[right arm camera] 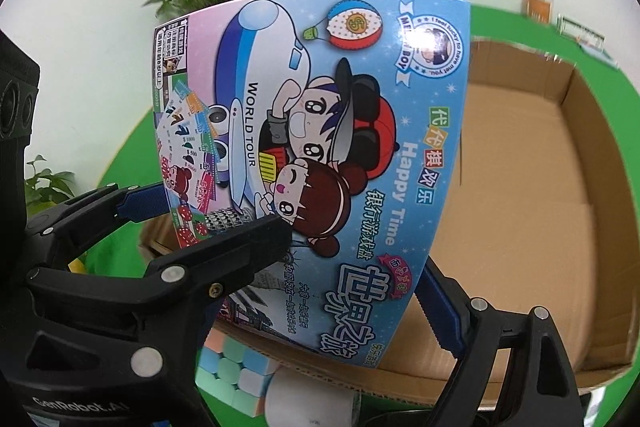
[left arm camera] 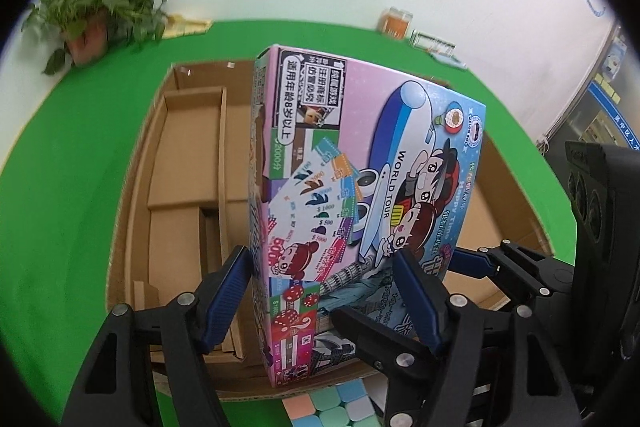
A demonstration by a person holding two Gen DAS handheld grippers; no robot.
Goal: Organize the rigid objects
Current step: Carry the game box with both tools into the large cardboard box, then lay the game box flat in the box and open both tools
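A colourful board game box (left arm camera: 360, 163) (right arm camera: 328, 131), printed with cartoon children and a "WORLD TOUR" plane, stands upright over an open cardboard carton (left arm camera: 132, 187) (right arm camera: 580, 107). My left gripper (left arm camera: 320, 253) is shut on its lower left part, one blue pad behind it and one on its printed face. My right gripper (right arm camera: 354, 245) is shut on its lower right part, one black finger over the face and the blue pad at the right edge. In the left wrist view, the right gripper's fingers (left arm camera: 516, 275) show beside the game box.
Smaller brown cardboard boxes (left arm camera: 188, 147) fill the carton's left side; its right side shows bare floor (right arm camera: 520, 187). A pastel puzzle cube (left arm camera: 340, 407) (right arm camera: 228, 363) and a white object (right arm camera: 308, 403) lie before the carton on the green cloth (left arm camera: 60, 187). A potted plant (left arm camera: 100, 3) and small containers (left arm camera: 394, 23) stand at the back.
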